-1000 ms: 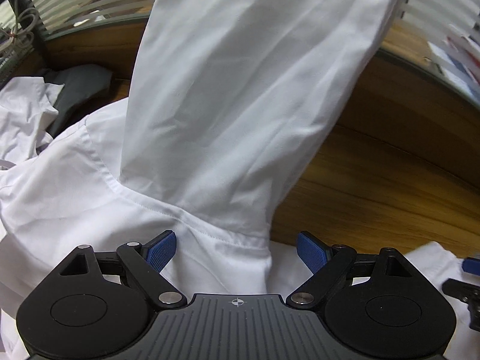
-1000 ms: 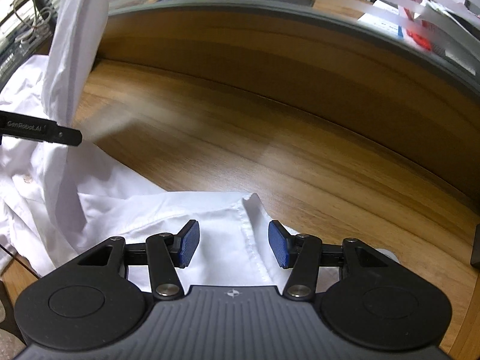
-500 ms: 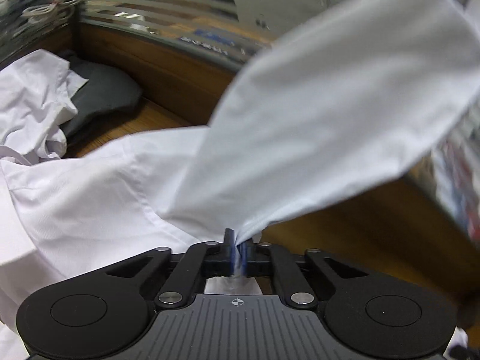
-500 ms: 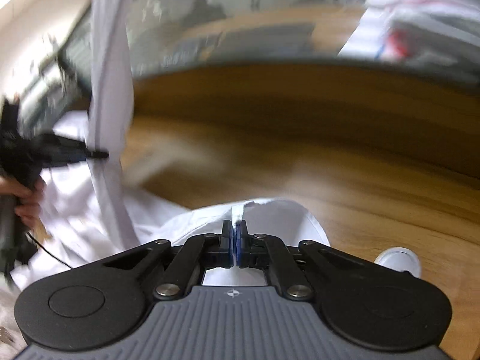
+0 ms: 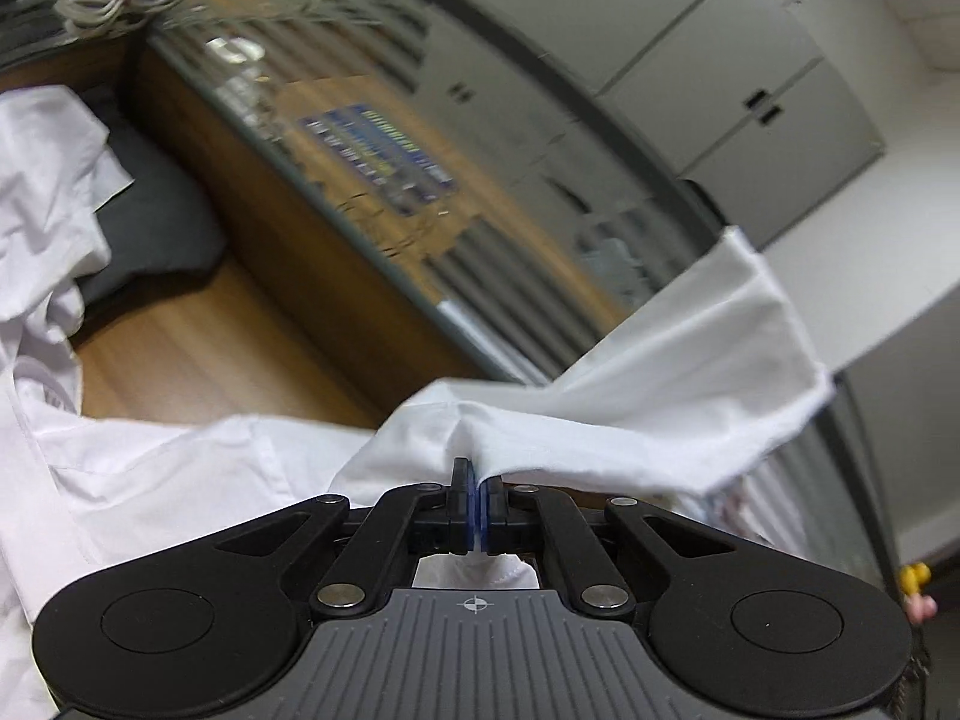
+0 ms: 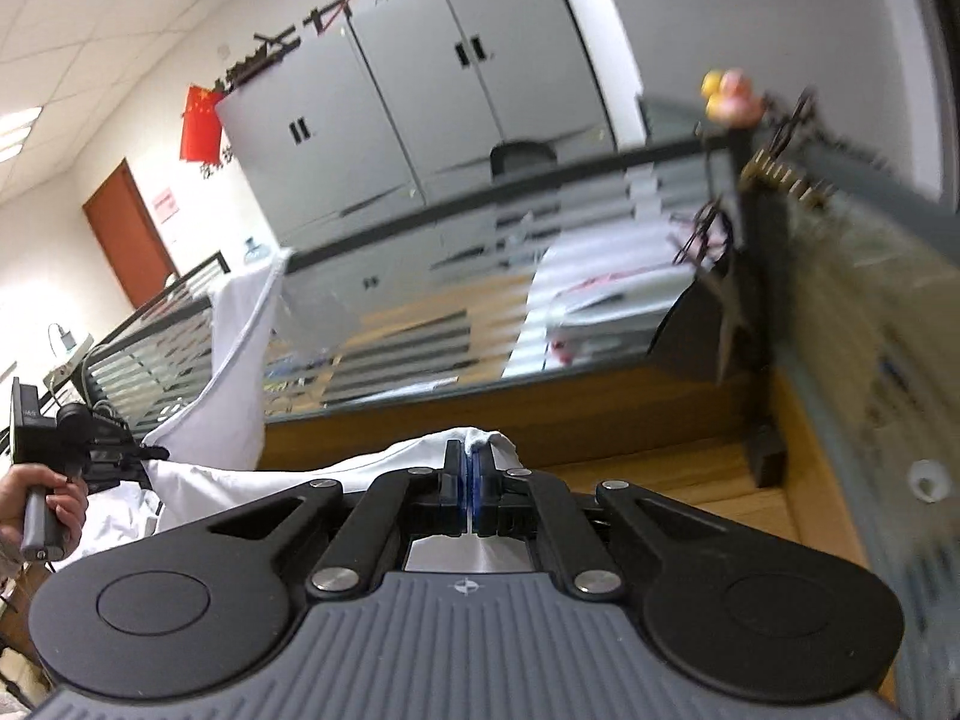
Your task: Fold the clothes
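My left gripper (image 5: pixel 478 495) has its blue-padded fingers (image 5: pixel 465 516) pinched together on a fold of the white cotton shirt (image 5: pixel 630 414); the cloth comes up out of the seam between the pads, bunches just above the tips and spreads away to the right as a loose flap hanging in the air, while the rest of the garment trails down to the left onto the brown wooden desk (image 5: pixel 198 360). A little of the fabric also shows below the pads, inside the gripper's frame. My right gripper (image 6: pixel 468 480) is likewise clamped tight, with a small hump of the same white shirt (image 6: pixel 480 441) poking up right at its fingertips and the cloth running off to the left towards the other gripper, which I see at the left edge held in a hand (image 6: pixel 42 504). A dark grey garment (image 5: pixel 156 222) lies on the desk at the far left, partly under other white cloth (image 5: pixel 48 180). Behind the desk stands a striped glass partition (image 6: pixel 420 324).
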The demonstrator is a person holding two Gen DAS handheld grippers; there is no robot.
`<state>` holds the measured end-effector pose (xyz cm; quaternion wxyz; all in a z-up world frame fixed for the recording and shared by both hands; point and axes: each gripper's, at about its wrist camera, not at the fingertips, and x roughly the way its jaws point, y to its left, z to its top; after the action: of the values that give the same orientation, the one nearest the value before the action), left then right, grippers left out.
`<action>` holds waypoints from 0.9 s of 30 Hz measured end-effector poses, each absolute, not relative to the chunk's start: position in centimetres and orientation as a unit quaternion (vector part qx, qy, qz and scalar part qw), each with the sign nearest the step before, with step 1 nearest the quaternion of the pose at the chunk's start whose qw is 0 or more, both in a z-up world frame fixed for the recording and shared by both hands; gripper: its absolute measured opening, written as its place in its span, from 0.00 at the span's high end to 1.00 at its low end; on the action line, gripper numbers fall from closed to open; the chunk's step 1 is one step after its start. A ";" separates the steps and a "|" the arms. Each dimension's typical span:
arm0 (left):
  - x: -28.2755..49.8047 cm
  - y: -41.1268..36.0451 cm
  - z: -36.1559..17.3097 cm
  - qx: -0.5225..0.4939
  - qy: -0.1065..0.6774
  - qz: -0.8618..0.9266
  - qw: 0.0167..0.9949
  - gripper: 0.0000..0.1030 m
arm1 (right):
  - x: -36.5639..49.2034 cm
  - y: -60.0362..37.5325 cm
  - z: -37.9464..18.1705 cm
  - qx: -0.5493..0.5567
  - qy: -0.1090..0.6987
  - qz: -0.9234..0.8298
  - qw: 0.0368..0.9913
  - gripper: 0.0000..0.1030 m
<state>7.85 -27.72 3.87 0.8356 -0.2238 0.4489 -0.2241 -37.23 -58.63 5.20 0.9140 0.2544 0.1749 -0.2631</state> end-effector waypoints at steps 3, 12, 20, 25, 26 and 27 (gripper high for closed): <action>8.0 -25.9 4.5 -0.228 0.456 -0.248 0.824 0.96 | -40.6 -55.6 7.9 0.263 0.167 -0.265 0.913 0.99; 8.3 -29.4 6.3 -0.189 0.419 -0.272 0.845 0.96 | -42.2 -53.5 16.0 0.227 0.127 -0.279 0.925 0.99; 10.8 -39.1 0.0 -0.096 0.403 -0.239 0.878 0.93 | -33.1 -68.8 3.3 0.206 0.253 -0.382 0.865 0.99; 11.4 -43.4 -3.1 -0.034 0.382 -0.261 0.886 0.84 | -29.0 -75.8 -5.5 0.224 0.303 -0.411 0.830 0.99; 11.5 -43.8 -3.5 -0.023 0.381 -0.271 0.884 0.80 | -28.4 -76.9 -6.8 0.225 0.313 -0.414 0.825 0.98; 11.6 -44.1 -3.8 -0.016 0.379 -0.280 0.882 0.73 | -27.8 -78.1 -8.1 0.224 0.323 -0.417 0.820 0.98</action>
<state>11.62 -44.13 -3.80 0.8816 -0.0159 0.3792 -0.2805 -27.80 -78.10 -8.12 0.8199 0.2239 0.3225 -0.4168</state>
